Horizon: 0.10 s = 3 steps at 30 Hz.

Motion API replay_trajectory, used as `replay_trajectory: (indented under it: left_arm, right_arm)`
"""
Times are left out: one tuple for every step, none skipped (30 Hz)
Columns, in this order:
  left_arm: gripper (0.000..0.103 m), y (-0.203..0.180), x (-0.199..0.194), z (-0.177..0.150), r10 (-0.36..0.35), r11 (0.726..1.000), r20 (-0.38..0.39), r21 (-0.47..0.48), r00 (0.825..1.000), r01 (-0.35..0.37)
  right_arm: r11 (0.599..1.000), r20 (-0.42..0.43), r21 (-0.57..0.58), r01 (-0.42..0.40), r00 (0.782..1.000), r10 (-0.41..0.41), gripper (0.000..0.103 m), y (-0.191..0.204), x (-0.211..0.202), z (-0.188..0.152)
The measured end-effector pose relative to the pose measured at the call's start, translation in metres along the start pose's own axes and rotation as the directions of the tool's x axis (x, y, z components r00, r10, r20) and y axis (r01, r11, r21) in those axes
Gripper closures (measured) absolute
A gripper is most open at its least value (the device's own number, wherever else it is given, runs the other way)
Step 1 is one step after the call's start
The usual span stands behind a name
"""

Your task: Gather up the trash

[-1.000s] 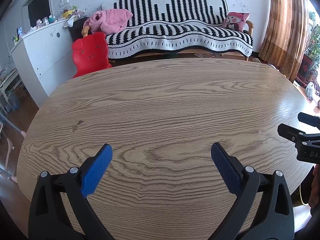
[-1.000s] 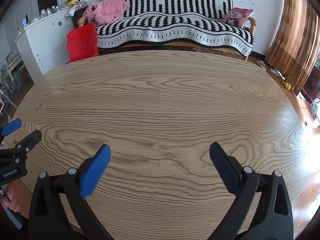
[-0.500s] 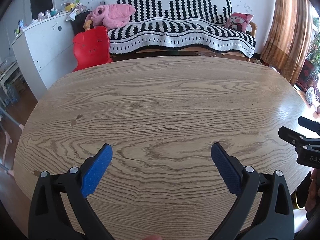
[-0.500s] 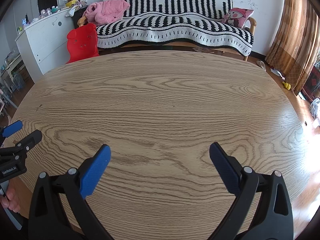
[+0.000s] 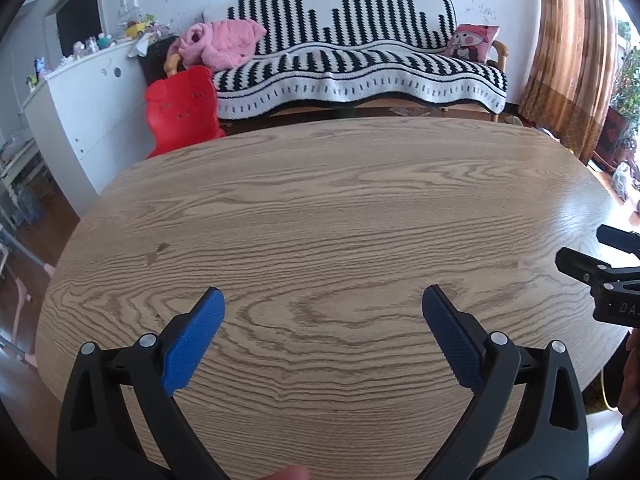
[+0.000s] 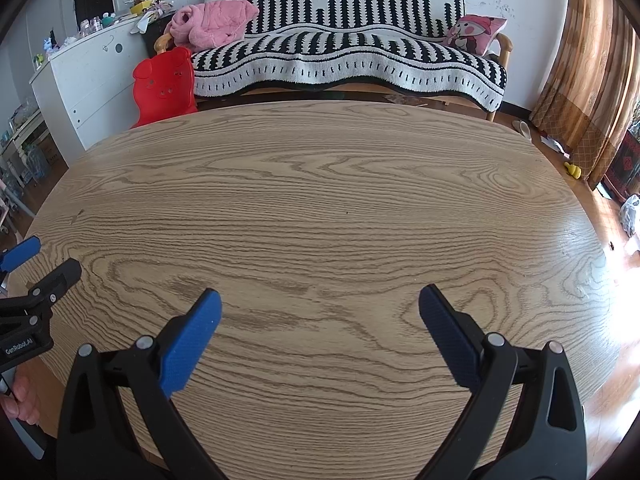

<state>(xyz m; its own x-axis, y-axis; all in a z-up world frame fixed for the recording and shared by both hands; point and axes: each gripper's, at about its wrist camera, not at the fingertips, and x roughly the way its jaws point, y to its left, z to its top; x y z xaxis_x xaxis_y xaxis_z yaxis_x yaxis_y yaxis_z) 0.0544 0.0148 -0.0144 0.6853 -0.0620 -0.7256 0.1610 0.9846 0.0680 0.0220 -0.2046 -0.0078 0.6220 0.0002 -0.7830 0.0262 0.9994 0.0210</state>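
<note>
No trash anywhere on the wooden table (image 5: pixel 320 208) (so weight, stiffness and a spot to grasp cannot be judged). Left gripper (image 5: pixel 323 314) and right gripper (image 6: pixel 320 314) spread wide, both empty.

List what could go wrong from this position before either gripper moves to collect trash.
1. The wooden table shows no trash in either view, so a grasp here would likely close on nothing.
2. The left gripper and right gripper hang open side by side; each shows at the edge of the other's view, so a sideways sweep could knock them together.
3. A white bag and yellow item lie on the floor, a far reach from here.
</note>
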Motion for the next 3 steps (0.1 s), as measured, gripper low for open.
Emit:
replay_trajectory:
  left_arm:
    - [0.007, -0.0002, 0.0007, -0.0004, -0.002, 1.0, -0.004, 0.002, 1.0, 0.002]
    - [0.007, 0.0, 0.001, -0.0007, -0.002, 1.0, -0.004, 0.003, 1.0, 0.002]
    - [0.007, -0.0004, 0.001, -0.0011, -0.001, 1.0, -0.004, 0.005, 1.0, 0.001]
  right_arm:
    - [1.0, 0.0, 0.0, 0.001, 1.0, -0.001, 0.007, -0.0005, -0.0004, -0.0002]
    - [1.0, 0.0, 0.0, 0.001, 1.0, -0.001, 0.007, -0.0004, -0.0004, -0.0002]
    - [1.0, 0.0, 0.001, 0.001, 1.0, -0.001, 0.007, -0.0002, -0.0003, -0.0002]
